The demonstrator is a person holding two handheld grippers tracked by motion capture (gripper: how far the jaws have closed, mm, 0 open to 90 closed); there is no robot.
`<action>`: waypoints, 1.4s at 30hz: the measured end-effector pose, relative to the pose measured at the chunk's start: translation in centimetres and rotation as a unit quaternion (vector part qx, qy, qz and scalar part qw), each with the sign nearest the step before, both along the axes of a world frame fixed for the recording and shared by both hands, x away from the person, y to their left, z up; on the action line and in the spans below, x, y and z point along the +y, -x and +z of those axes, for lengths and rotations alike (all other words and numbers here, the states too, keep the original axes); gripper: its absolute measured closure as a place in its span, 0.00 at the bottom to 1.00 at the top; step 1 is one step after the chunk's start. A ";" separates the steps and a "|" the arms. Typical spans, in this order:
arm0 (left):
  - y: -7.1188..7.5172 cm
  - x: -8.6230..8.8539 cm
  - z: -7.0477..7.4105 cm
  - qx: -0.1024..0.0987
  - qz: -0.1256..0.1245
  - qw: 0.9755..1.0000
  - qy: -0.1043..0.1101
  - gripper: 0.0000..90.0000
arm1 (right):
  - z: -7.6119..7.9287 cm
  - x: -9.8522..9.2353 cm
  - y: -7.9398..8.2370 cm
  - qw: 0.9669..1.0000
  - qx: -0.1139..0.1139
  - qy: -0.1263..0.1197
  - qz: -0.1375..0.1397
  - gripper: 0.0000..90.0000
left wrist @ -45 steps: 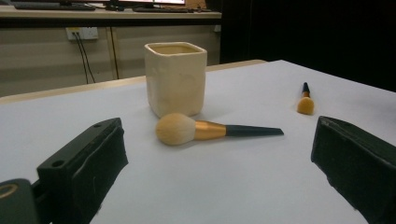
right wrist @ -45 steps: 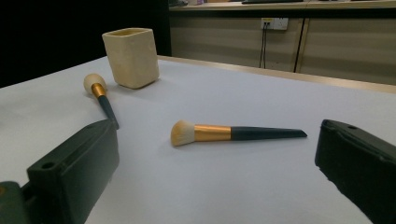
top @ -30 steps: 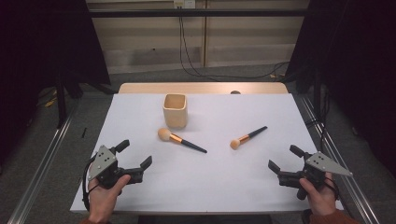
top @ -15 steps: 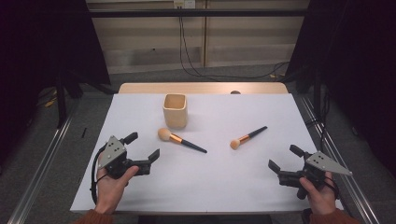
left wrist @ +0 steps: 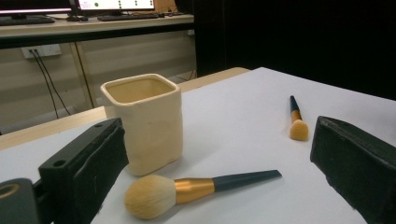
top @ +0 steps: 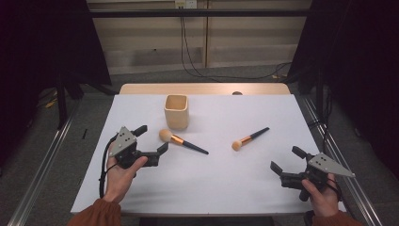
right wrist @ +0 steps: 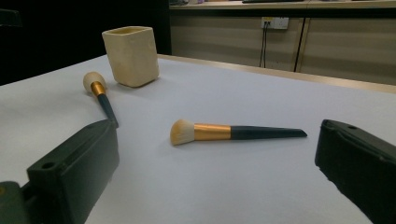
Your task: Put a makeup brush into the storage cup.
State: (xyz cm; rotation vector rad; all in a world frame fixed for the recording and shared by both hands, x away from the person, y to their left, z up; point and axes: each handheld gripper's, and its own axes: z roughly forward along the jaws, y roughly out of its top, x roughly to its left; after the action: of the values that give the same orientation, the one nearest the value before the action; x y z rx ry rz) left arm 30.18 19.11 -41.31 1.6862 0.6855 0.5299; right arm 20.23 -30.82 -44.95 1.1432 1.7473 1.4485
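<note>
Two brushes lie on the table: one (top: 181, 141) just ahead of the left gripper (top: 151, 141), the other (top: 249, 138) ahead of the right gripper (top: 289, 159) and off to its left. One cup (top: 176, 111) stands beyond the left gripper, just past the nearer brush. Two grippers are in play, one in each of two hands, the left (top: 120, 174) and the right (top: 319, 197). One white table (top: 216, 183) carries it all. Tally: two brushes, one cup, two grippers, two hands, one table.
</note>
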 end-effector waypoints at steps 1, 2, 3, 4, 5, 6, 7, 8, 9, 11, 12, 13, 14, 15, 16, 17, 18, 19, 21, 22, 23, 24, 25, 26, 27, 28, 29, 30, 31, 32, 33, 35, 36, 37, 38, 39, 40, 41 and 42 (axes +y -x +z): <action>-0.2 -0.2 0.0 0.002 -0.002 1.000 -0.004 0.04 | 0.0 0.0 0.0 1.000 0.001 0.002 0.002 0.00; -0.4 -0.4 0.1 0.001 -0.005 1.000 -0.007 0.04 | 0.0 0.0 -0.1 1.000 0.000 0.001 0.003 0.00; -0.6 -0.6 0.2 -0.002 -0.009 1.000 -0.012 0.04 | 0.0 0.1 -0.1 1.000 0.001 -0.002 0.003 0.00; -0.8 -0.8 0.2 -0.002 -0.013 1.000 -0.011 0.04 | 0.0 0.1 -0.1 1.000 0.001 -0.002 0.003 0.00; -1.0 -1.0 0.3 -0.002 -0.014 1.000 -0.011 0.04 | 0.0 0.1 -0.2 1.000 0.000 -0.001 0.005 0.00; -1.3 -1.2 0.3 -0.004 -0.015 1.000 -0.008 0.04 | 0.0 0.1 -0.2 1.000 0.000 -0.001 0.005 0.00; -1.5 -1.4 0.3 0.000 -0.018 1.000 -0.010 0.04 | 0.0 0.1 -0.2 1.000 0.000 0.000 0.006 0.00; -1.7 -1.7 0.3 0.003 -0.021 1.000 -0.013 0.04 | 0.0 0.1 -0.2 1.000 0.000 0.000 0.005 0.00; -1.8 -2.0 0.3 0.004 -0.027 0.999 -0.021 0.04 | 0.0 0.1 -0.2 1.000 0.000 0.000 0.005 0.00; -2.1 -2.7 0.3 0.009 -0.046 0.998 -0.031 0.04 | 0.0 0.2 -0.1 1.000 -0.001 0.001 0.005 0.00; -2.2 -3.5 0.3 0.006 -0.051 0.998 -0.038 0.04 | 0.1 0.2 -0.1 1.000 -0.001 0.002 0.006 0.00; -2.2 -3.5 0.3 0.006 -0.051 0.998 -0.038 0.04 | 0.1 0.2 -0.1 1.000 -0.001 0.002 0.006 0.00; -2.4 -3.8 0.3 0.010 -0.058 0.998 -0.038 0.04 | 0.1 0.3 -0.1 1.000 -0.002 0.003 0.006 0.00; -2.5 -4.1 0.3 0.014 -0.064 0.997 -0.038 0.04 | 0.1 0.3 0.0 1.000 -0.002 0.004 0.007 0.00; -2.9 -4.4 0.3 0.018 -0.071 0.996 -0.046 0.04 | 0.1 0.3 0.0 1.000 -0.003 0.005 0.007 0.00; -2.9 -4.4 0.3 0.018 -0.071 0.996 -0.046 0.04 | 0.1 0.3 0.0 1.000 -0.003 0.005 0.007 0.00; -3.0 -4.5 0.3 0.018 -0.074 0.996 -0.044 0.04 | 0.1 0.3 0.0 1.000 -0.003 0.004 0.007 0.00; -3.2 -4.6 0.3 0.020 -0.075 0.996 -0.040 0.03 | 0.1 0.3 -0.1 1.000 -0.002 0.003 0.007 0.00; -3.6 -4.7 0.3 0.025 -0.077 0.996 -0.042 0.03 | 0.1 0.3 -0.1 1.000 -0.002 0.004 0.008 0.00; -3.9 -4.9 0.3 0.025 -0.077 0.996 -0.046 0.03 | 0.1 0.3 -0.1 1.000 -0.002 0.004 0.008 0.00; -4.1 -5.0 0.2 0.027 -0.078 0.996 -0.045 0.03 | 0.1 0.3 -0.1 1.000 -0.002 0.004 0.008 0.00; -4.3 -5.0 0.2 0.031 -0.081 0.995 -0.048 0.04 | 0.1 0.3 -0.1 1.000 -0.001 0.004 0.009 0.00; -4.5 -5.1 0.2 0.033 -0.082 0.995 -0.052 0.04 | 0.1 0.3 -0.1 1.000 -0.001 0.004 0.009 0.00; -4.8 -5.2 0.2 0.038 -0.086 0.993 -0.071 0.03 | 0.1 0.3 -0.1 1.000 -0.002 0.002 0.009 0.00; -4.8 -5.2 0.2 0.038 -0.086 0.993 -0.071 0.03 | 0.1 0.3 -0.1 1.000 -0.002 0.002 0.009 0.00; -4.9 -5.2 0.2 0.041 -0.086 0.993 -0.074 0.03 | 0.1 0.3 -0.1 1.000 -0.002 0.002 0.009 0.00; -5.1 -5.2 0.2 0.045 -0.089 0.992 -0.072 0.03 | 0.1 0.3 -0.1 1.000 -0.002 0.003 0.009 0.00; -5.2 -5.2 0.3 0.048 -0.089 0.992 -0.075 0.03 | 0.1 0.3 -0.1 1.000 -0.002 0.003 0.009 0.00; -5.3 -5.3 0.3 0.048 -0.089 0.991 -0.083 0.03 | 0.1 0.3 -0.1 1.000 -0.001 0.003 0.009 0.00; -5.5 -5.3 0.4 0.049 -0.090 0.991 -0.087 0.03 | 0.1 0.3 0.0 1.000 -0.001 0.003 0.008 0.00; -5.6 -5.3 0.4 0.049 -0.089 0.991 -0.091 0.04 | 0.1 0.3 0.0 1.000 -0.002 0.005 0.009 0.00; -5.8 -5.3 0.4 0.055 -0.094 0.989 -0.102 0.03 | 0.1 0.3 0.0 1.000 -0.002 0.006 0.010 0.00; -5.9 -5.4 0.4 0.059 -0.100 0.987 -0.107 0.03 | 0.1 0.3 0.0 1.000 -0.001 0.004 0.009 0.00; -5.9 -5.4 0.4 0.065 -0.107 0.985 -0.115 0.03 | 0.1 0.3 0.0 1.000 -0.001 0.004 0.009 0.00; -6.0 -5.5 0.4 0.067 -0.112 0.984 -0.121 0.03 | 0.1 0.3 -0.1 1.000 -0.001 0.004 0.010 0.00; -6.0 -5.5 0.4 0.070 -0.117 0.982 -0.128 0.03 | 0.1 0.3 -0.1 1.000 0.000 0.005 0.010 0.00; -6.1 -5.6 0.5 0.073 -0.119 0.982 -0.130 0.03 | 0.1 0.3 0.0 1.000 0.000 0.004 0.009 0.00; -6.2 -5.7 0.5 0.076 -0.120 0.981 -0.133 0.03 | 0.1 0.3 0.0 1.000 0.000 0.004 0.009 0.00; -6.3 -5.7 0.5 0.082 -0.122 0.980 -0.132 0.03 | 0.1 0.3 0.0 1.000 0.000 0.004 0.009 0.00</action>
State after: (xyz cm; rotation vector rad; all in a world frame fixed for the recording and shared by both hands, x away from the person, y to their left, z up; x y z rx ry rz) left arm 36.48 13.38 -40.79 2.0480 0.5299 0.3194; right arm 20.25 -30.50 -44.88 1.1252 1.7658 1.4508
